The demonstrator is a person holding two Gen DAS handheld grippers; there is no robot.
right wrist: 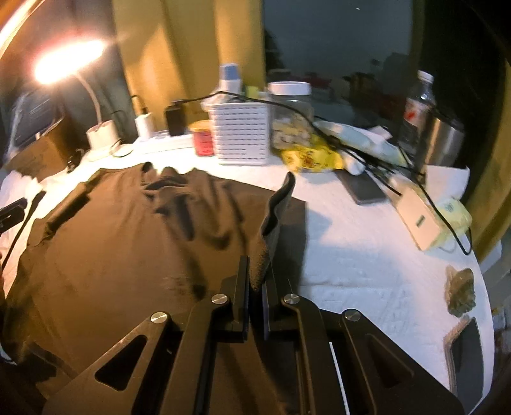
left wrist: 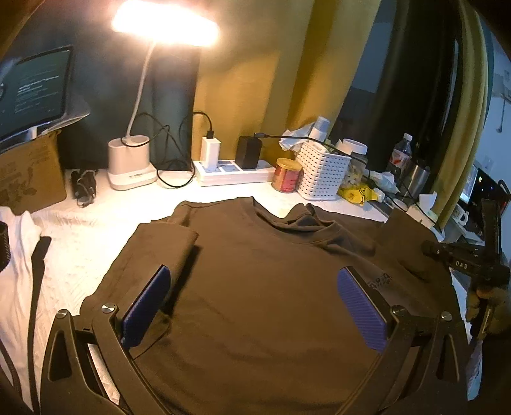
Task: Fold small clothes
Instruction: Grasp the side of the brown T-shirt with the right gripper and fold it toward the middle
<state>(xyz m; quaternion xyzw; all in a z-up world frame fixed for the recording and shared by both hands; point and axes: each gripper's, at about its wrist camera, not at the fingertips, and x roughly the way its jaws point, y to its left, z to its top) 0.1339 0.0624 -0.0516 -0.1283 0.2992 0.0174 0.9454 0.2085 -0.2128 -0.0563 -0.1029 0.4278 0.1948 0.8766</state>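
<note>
On table middle: brown shirt spread flat. Right gripper clamped on shirt's right-edge sleeve, lifted. Left gripper open above shirt. Risks: thin pinch slips; sleeve swing snags cables at far edge.

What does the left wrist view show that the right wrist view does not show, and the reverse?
Only the left wrist view shows the left gripper, its blue pads wide apart above the brown shirt, nothing between them, and the shirt's left sleeve already folded in.

Only the right wrist view shows the right gripper shut on the shirt's right sleeve, lifting it off the white cloth, and a phone.

Both show the shirt, the lit lamp, the white basket and the red can.
</note>
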